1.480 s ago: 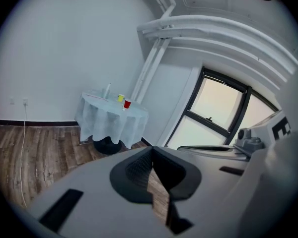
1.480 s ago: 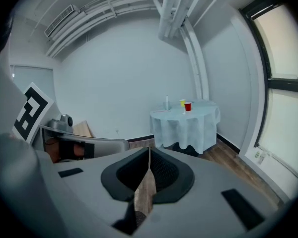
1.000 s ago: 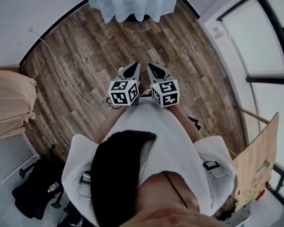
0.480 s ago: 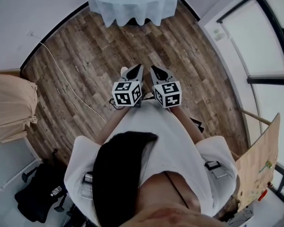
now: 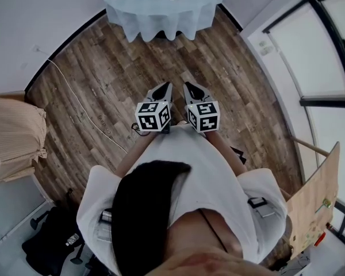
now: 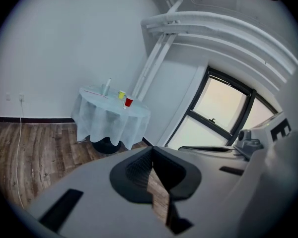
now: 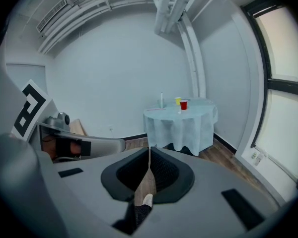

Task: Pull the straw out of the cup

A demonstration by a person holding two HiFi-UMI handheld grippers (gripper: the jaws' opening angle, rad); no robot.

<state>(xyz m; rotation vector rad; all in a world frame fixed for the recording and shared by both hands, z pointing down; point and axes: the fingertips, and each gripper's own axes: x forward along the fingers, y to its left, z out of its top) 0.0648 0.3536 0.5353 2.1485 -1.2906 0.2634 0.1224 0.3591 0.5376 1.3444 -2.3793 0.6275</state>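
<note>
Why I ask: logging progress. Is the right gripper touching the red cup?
Apart. The right gripper view shows the right gripper well short of the red cup on the far table.

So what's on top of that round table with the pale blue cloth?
A red cup, a yellow cup and a tall pale upright thing stand on the cloth-covered round table. Too small to tell any straw; the cloth hides the tabletop itself.

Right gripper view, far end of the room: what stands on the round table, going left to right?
On the table: tall clear bottle-like thing → yellow cup → red cup.
</note>
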